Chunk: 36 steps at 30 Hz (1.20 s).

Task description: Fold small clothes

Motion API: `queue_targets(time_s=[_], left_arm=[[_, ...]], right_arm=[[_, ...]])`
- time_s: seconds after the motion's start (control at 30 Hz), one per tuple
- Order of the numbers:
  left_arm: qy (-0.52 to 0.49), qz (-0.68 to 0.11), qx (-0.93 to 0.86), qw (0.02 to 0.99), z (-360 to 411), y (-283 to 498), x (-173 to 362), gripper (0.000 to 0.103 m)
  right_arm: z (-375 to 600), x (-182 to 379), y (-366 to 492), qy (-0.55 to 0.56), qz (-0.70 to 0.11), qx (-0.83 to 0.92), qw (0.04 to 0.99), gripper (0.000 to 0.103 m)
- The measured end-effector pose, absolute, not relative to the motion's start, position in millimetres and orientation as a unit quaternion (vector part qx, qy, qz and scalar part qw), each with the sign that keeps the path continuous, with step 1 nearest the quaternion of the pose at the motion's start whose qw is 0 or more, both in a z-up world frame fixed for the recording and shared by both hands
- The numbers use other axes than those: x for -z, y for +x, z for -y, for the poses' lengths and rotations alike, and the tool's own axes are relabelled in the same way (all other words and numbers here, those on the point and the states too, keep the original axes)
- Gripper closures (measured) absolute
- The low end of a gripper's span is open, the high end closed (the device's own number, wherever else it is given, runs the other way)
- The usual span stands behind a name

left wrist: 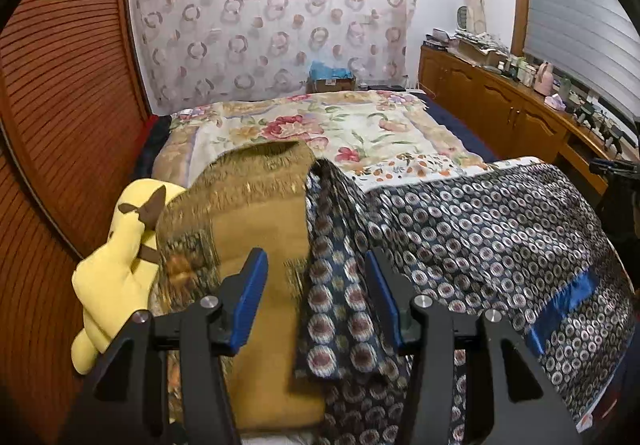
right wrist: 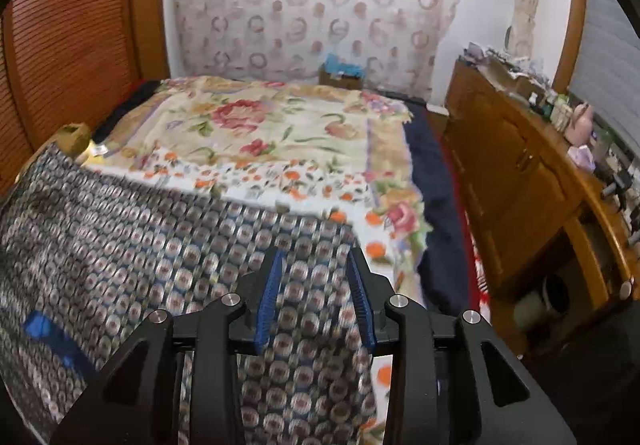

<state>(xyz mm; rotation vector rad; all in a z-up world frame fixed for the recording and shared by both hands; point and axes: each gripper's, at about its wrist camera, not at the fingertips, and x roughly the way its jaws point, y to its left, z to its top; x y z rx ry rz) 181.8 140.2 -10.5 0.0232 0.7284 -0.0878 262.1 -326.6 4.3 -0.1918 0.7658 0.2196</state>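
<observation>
The lower edge of both views cuts off the near end of the garment (left wrist: 480, 229), so how far it hangs toward the camera cannot be told, and the right wrist view is smeared by motion, which softens its print. It is one piece of dark cloth covered in small round medallions, grey-white rings with reddish centres, with one bright blue band (left wrist: 568, 305) across it near the right side in the left wrist view. It lies spread over the near part of the bed (right wrist: 280, 125), on top of a floral quilt (left wrist: 340, 125). One edge of it is lifted into a narrow fold (left wrist: 336, 285) that rises between the left gripper's (left wrist: 316, 297) fingers (left wrist: 252, 297); they stand spread and the blue pads do not press on the cloth. The right gripper (right wrist: 316, 301) likewise has its fingers (right wrist: 270, 293) apart, with the cloth lying under and between them but not pinched. To the left of the fold sits one mustard cushion (left wrist: 260, 245) with a fringed edge, partly hidden by the left gripper, and one yellow plush (left wrist: 116, 265) whose lower part is hidden behind the gripper body. A wooden sideboard (right wrist: 512, 173) runs along the right wall; the many small items on it are too small to tell apart. One patterned curtain (left wrist: 272, 17) hangs behind the bed.
</observation>
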Motion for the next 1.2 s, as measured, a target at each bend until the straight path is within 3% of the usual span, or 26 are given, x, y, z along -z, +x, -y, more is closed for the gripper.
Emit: queue_targets(time_s=[0.27, 0.63, 0.73, 0.87, 1.2], left_arm=[[0.015, -0.352, 0.054, 0.934, -123.4, 151.7, 23.1, 0.053], [0.010, -0.355, 0.064, 0.932, -112.2, 134.4, 42.7, 0.053], [0.013, -0.357, 0.060, 0.932, -110.1, 135.9, 46.5, 0.053], [0.020, -0.352, 0.057, 0.934, -109.1, 137.3, 49.0, 0.053], [0.035, -0.349, 0.048, 0.935, -110.1, 147.9, 42.8, 0.053]], right_arm=[[334.2, 19.3, 202.3, -0.088, -0.387, -0.116, 0.910, 0.060], [374.6, 71.2, 190.7, -0.051, -0.444, -0.066, 0.892, 0.060], [368.8, 72.1, 190.5, -0.047, -0.437, -0.081, 0.895, 0.066], [352.7, 66.8, 190.5, -0.057, -0.416, -0.096, 0.903, 0.083], [352.4, 82.3, 198.8, -0.052, -0.425, -0.086, 0.900, 0.084]])
